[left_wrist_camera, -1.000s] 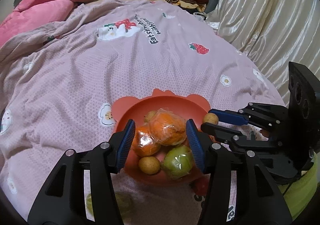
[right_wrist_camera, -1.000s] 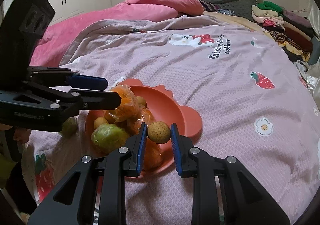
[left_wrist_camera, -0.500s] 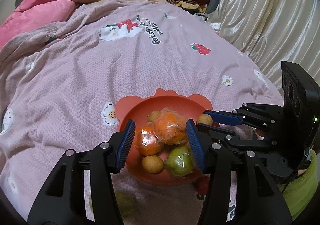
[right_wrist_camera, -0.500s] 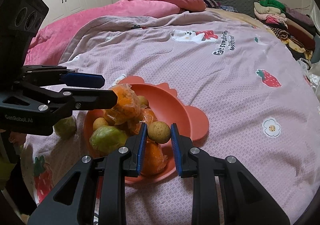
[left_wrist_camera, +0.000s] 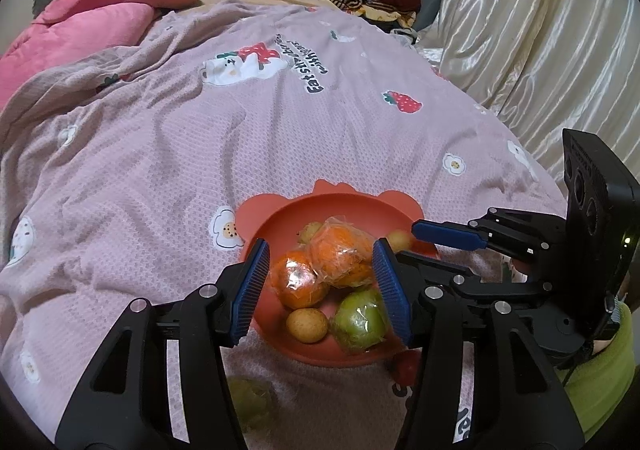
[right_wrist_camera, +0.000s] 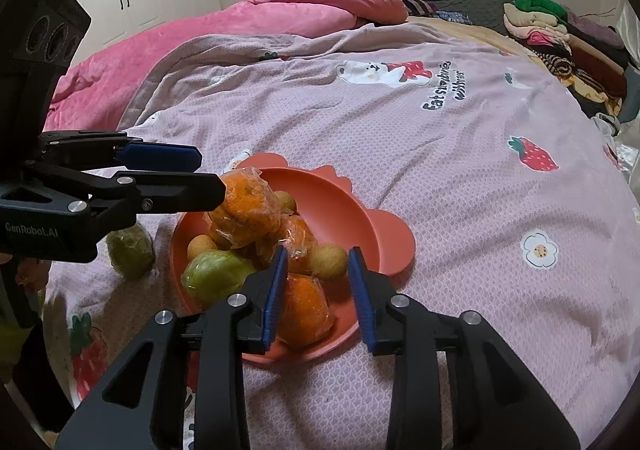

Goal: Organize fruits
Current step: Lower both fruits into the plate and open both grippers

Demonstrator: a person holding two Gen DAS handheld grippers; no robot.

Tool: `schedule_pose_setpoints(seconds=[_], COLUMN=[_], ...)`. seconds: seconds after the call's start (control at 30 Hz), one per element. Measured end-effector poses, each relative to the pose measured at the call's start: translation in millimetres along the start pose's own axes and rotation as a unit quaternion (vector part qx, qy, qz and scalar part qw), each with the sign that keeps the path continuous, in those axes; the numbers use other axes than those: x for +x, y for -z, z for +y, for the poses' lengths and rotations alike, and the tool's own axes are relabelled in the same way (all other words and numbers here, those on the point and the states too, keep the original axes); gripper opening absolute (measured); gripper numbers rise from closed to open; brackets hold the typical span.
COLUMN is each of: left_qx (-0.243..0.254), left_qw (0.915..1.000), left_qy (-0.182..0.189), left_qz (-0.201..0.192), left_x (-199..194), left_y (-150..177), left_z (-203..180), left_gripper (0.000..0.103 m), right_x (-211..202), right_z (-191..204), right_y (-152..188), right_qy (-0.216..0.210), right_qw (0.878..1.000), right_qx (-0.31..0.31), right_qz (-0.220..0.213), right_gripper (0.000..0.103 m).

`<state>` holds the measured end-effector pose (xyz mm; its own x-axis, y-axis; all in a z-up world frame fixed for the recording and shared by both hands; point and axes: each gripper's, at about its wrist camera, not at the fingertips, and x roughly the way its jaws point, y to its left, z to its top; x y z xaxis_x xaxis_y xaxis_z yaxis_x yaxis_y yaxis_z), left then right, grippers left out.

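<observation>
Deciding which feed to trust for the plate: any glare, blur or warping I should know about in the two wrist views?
Left wrist view: fisheye bends the bed edges; the green fruit on the orange plate is smeared by wrapper glare and slight blur, and the curtain shines. Right wrist view: sharper on the fruit; plastic on the top orange glints, and corners go black.

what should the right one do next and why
Probably back the right hand-held gripper away from the plate. Its jaws stand open, and the small brown fruit between them seems to rest on the plate. After that, the green fruit lying on the blanket beside the plate looks like the next pick.
</observation>
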<state>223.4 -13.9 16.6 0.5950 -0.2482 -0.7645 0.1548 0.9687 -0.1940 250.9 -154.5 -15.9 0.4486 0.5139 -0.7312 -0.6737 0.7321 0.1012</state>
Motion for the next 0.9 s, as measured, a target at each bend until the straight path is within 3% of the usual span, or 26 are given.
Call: schedule_pose_setpoints(seconds=[0.3, 0.9], left_qx=[-0.003, -0.004], left_qw=[1.0, 0.9998], left_qy=[-0.004, -0.014], left_qz=[-0.004, -0.016], left_x=[-6.1, -21.6], left_y=[1.5, 3.7], left_z=[1.3, 0.0], left_gripper=[0.052, 0.071], right_x=[-9.7, -37.4], right_z=[4.3, 10.3], right_y=[1.6, 9.8], right_qy=[0.004, 0.014], right_qw=[1.0, 0.999], right_qx=[0.002, 0.022], right_qz=[-0.012, -0.037], right_gripper=[0.038, 0.072])
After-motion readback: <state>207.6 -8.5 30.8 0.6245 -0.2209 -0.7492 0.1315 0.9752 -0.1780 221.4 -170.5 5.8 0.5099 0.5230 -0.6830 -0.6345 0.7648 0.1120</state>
